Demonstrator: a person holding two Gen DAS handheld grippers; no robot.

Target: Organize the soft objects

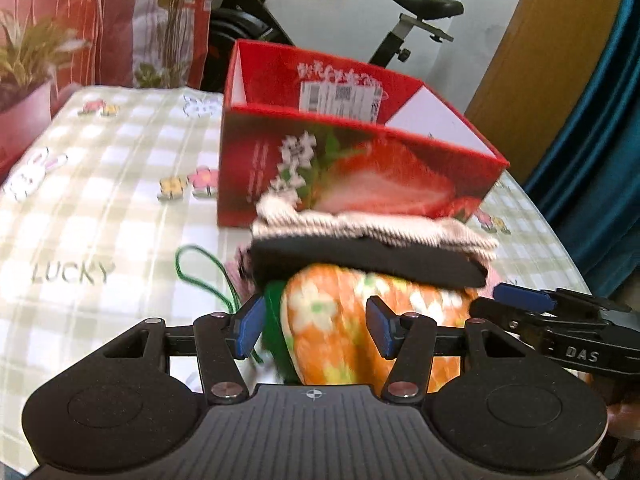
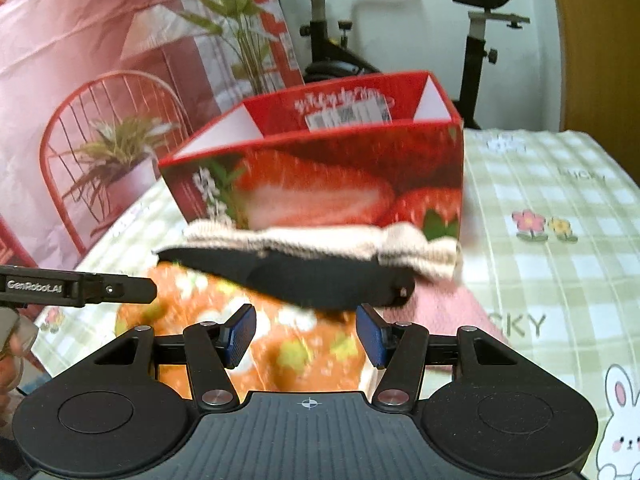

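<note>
Left wrist view looks over the left claw (image 1: 314, 328), whose blue pads stand apart with nothing pinched; between and beyond them lies an orange flowered soft item (image 1: 340, 344) with a green edge at its left side. On top of that rests a black cloth (image 1: 360, 262), and over the black one a cream ribbed knit piece (image 1: 360, 228), the three making a loose pile on the worktop (image 1: 100, 200) covered by a green-checked cloth (printed with rabbits, flowers and the word LUCKY). A thin green cord (image 1: 204, 276) loops out to the left of the pile. Just behind the pile stands an open red strawberry box (image 1: 340, 152); whether the knit piece touches its front wall I cannot tell.

Right wrist view shows the right claw (image 2: 306, 334), pads likewise apart and gripping nothing, hovering above the same orange item, near the black cloth's front edge. A pink cloth (image 2: 448, 312) lies flat under the pile's right side. Each claw appears at the edge of the other's view, close alongside. An exercise bike (image 2: 480, 40) stands in the background.
</note>
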